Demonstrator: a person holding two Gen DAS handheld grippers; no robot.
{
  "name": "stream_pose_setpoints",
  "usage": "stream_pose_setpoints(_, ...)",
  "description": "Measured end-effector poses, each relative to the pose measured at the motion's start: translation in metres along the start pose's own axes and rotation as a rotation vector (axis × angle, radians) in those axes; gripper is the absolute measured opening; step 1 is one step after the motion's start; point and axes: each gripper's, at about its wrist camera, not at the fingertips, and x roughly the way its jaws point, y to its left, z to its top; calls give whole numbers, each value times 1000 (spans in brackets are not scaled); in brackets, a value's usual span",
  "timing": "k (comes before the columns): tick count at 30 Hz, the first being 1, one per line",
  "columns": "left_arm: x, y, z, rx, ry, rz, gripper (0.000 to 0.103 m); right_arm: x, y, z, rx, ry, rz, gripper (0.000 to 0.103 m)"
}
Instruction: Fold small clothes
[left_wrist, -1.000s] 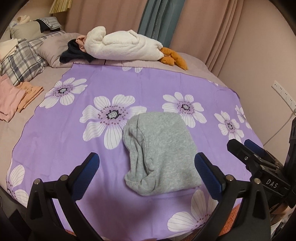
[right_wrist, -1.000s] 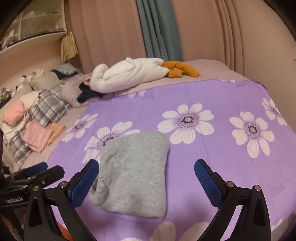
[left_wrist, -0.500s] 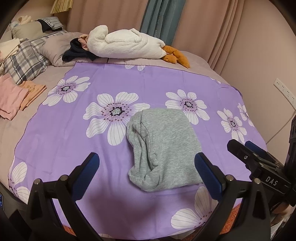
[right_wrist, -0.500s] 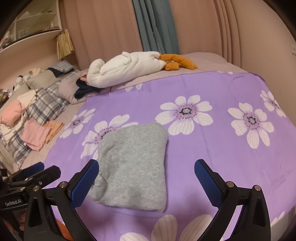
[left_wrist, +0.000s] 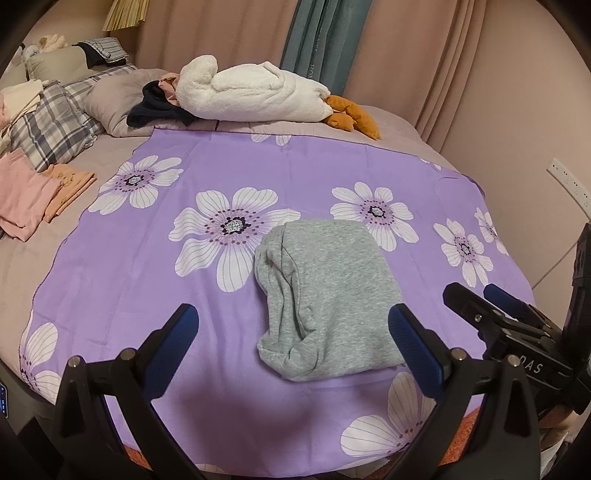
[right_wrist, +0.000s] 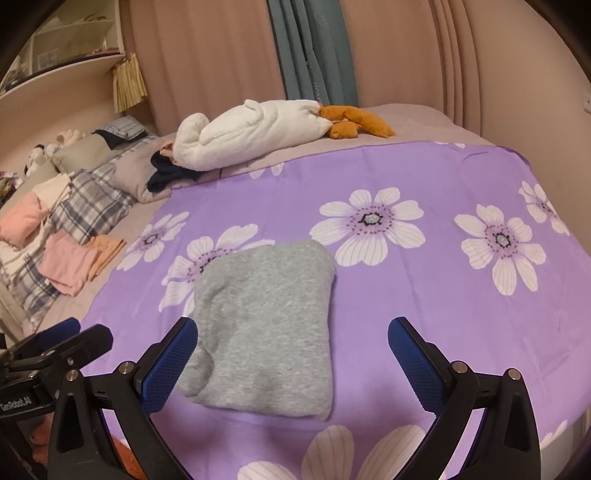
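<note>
Grey garment lay folded into a rough rectangle on purple flowered sheet, bunched along its left edge, smooth on top. Left gripper w/ jaws wide apart, holding nothing; same for right gripper, both just short of the cloth's near edge. Far side: white plush toy, dark clothes beside it. Left: plaid pillow, pink & orange folded pieces.

white plush goose beside plaid pillow
</note>
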Motion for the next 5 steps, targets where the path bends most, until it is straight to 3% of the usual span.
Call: stream_pose_setpoints(5,-1,0,1,3,-6,3,103,1,-1,0,3,6,-1,102)
